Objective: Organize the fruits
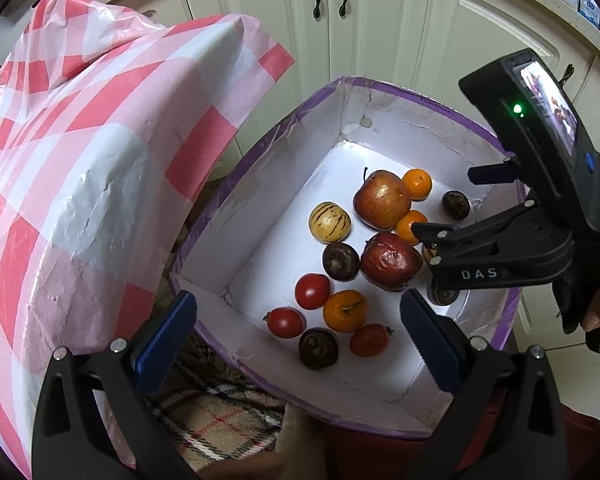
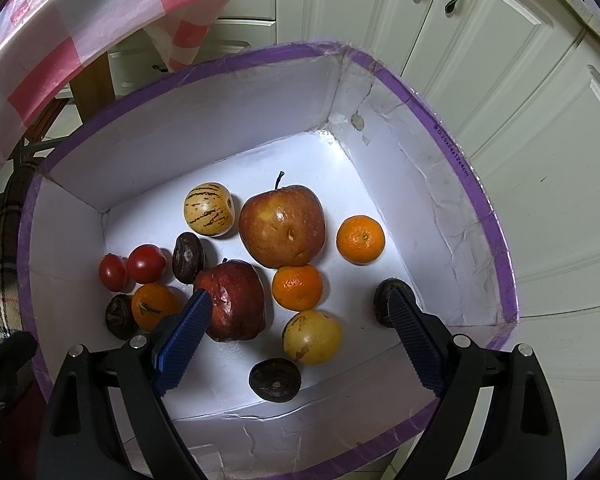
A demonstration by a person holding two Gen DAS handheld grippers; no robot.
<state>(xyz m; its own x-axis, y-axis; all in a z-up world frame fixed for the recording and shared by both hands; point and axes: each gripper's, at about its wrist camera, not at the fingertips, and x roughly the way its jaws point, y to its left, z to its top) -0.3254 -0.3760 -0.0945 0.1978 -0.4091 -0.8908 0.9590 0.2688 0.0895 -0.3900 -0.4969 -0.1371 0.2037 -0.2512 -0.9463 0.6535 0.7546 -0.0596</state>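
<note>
Matt white box (image 2: 204, 128) — glossy tomatoes (image 2: 146, 264)

Mixed fruits (image 2: 282, 226) — loose in box (image 2: 476, 216)

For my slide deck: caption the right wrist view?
Open right tool poised above mixed fruit in a purple-rimmed white cardboard box.

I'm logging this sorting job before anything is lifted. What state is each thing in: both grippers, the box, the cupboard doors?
left gripper: open, holding nothing, above the box's near edge.
right gripper: open, holding nothing, lowered over the fruit.
box: open-topped, fruit loose on its floor.
wrinkled red apple: shrivelled skin, lying in the box.
cupboard doors: shut.
</note>
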